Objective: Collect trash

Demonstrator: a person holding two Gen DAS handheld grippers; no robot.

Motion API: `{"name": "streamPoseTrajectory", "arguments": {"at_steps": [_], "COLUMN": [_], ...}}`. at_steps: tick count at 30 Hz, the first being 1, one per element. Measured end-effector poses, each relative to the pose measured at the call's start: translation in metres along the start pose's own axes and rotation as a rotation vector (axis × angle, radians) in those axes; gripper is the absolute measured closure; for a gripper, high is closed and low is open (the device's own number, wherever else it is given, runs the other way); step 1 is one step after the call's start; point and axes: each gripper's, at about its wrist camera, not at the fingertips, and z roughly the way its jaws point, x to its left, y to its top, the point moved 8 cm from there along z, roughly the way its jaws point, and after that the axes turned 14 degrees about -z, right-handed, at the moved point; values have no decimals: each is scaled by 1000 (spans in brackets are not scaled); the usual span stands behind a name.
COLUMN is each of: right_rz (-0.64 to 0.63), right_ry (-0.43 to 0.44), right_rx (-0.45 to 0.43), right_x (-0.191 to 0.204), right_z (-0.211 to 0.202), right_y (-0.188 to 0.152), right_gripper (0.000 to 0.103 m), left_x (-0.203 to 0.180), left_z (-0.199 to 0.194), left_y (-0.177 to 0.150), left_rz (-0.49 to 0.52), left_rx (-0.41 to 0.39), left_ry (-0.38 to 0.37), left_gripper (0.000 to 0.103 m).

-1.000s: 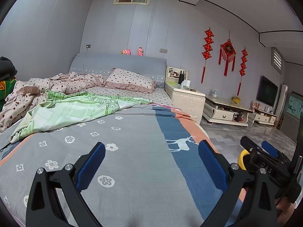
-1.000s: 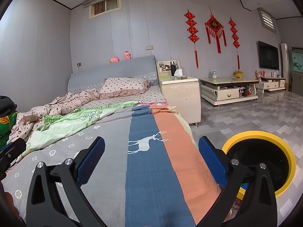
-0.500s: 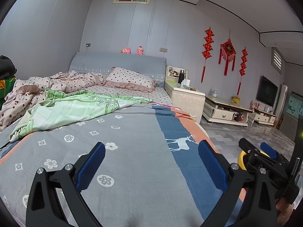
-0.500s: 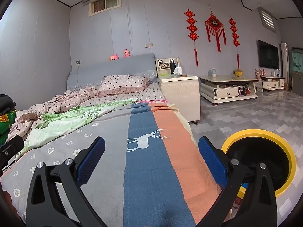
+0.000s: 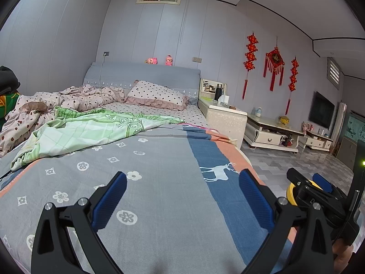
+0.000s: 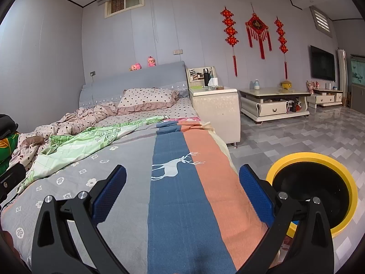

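The 2 blue-padded fingers (image 5: 109,199) of the left gripper (image 5: 182,196) stand spread wide with nothing between them, over the foot end of the bed, above the grey flowered part of the bedspread (image 5: 146,182). The right gripper (image 6: 182,196) is likewise released, its 2 fingers (image 6: 255,194) apart and empty over the bedspread's blue and orange stripes near the bed's right edge.

The yellow-rimmed bin (image 6: 319,187) stands on the tiled floor (image 6: 296,134) just beside the bed's right edge, to the right of the right gripper's right finger and lower than it. Its inside is black, and whether anything lies in it cannot be told. That finger and its black arm cover the bin's near left rim. In the left wrist view only a sliver of the yellow rim shows, behind the right gripper's body at the right edge.

No piece of trash can be made out on the bedspread between or ahead of either pair of fingers. Further up the bed lie a green quilt (image 5: 91,132), a crumpled dotted duvet (image 5: 75,98) and a dotted pillow (image 5: 157,94); folds there hide whatever is under them. The small things on the nightstand (image 6: 214,105) are too small to tell apart. A bit of the person's hand (image 5: 342,253) shows, cut off at the lower right corner.
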Motion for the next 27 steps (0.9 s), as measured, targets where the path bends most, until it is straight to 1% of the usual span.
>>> {"name": "streamPoseTrajectory", "arguments": {"at_steps": [27], "right_rz": [8], "right_ry": [1], "right_rx": [19], "right_x": [-2], "right_z": [6], "right_y": [-7], "right_gripper": [8], "left_x": [-2], "left_z": [0], "left_y": [-5], "left_rz": [-2], "left_rx": [10], "left_ry": [-1], "left_gripper": [8]}}
